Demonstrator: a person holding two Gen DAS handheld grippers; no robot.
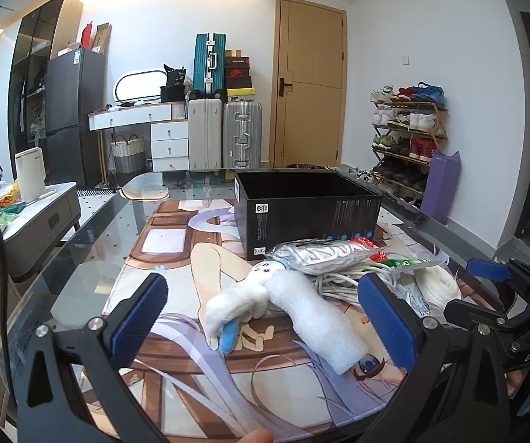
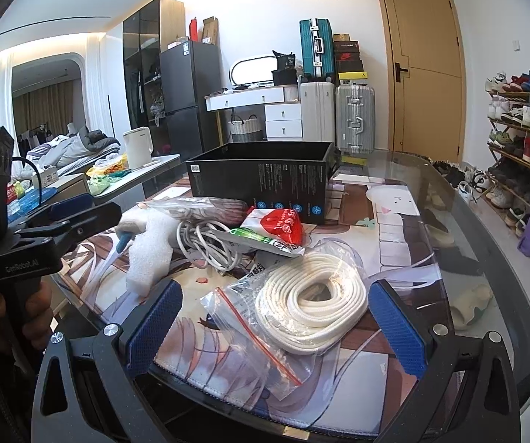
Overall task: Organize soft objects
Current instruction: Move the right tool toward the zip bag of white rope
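Observation:
A white plush toy (image 1: 235, 304) and a white foam piece (image 1: 316, 321) lie on the printed mat between the wide-apart fingers of my left gripper (image 1: 265, 310), which is open and holds nothing. Behind them sit a bagged grey cloth (image 1: 324, 254), a white cable bundle (image 1: 342, 280) and an open black box (image 1: 301, 206). My right gripper (image 2: 276, 317) is open too, its fingers either side of a coiled white rope (image 2: 309, 306) in a clear zip bag. A red and green packet (image 2: 276, 232), the cable bundle (image 2: 205, 243), foam piece (image 2: 150, 254) and black box (image 2: 261, 177) lie beyond.
The printed mat (image 1: 176, 236) covers a glass table (image 1: 91, 243) whose edge curves on the right (image 2: 486, 258). A low side table with a white kettle (image 1: 30, 173) stands left. A shoe rack (image 1: 409, 140), purple bag (image 1: 440, 184), suitcases and door are behind.

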